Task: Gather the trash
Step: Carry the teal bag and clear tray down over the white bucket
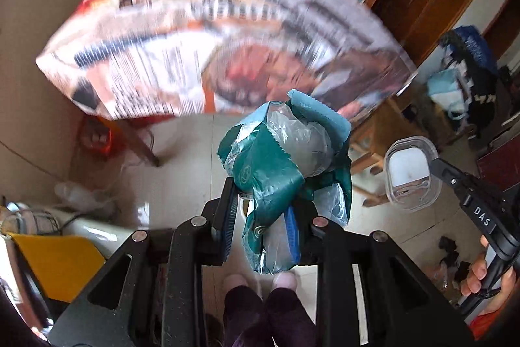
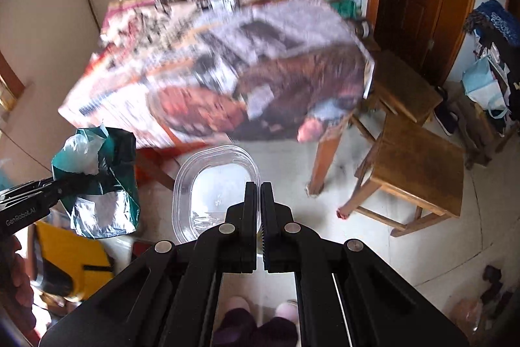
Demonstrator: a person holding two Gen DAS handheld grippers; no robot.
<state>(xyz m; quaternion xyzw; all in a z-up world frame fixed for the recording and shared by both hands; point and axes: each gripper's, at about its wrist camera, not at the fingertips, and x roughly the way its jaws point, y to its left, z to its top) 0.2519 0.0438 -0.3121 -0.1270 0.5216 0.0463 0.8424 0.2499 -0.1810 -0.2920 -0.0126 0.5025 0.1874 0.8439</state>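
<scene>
L gripper [image 1: 263,210] jaws clamp crumpled wrappers [image 1: 286,165]; R gripper [image 2: 258,204] jaws pinch plastic container [image 2: 208,171] rim.

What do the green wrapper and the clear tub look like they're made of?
Green wrapper: thin plastic film with a silvery foil-like lining, judging by its crumpled folds, serrated edge and shiny inside; clear film is bunched with it. Clear tub: glossy transparent plastic, probably fairly rigid; the floor shows through and its moulded rim keeps shape.
</scene>
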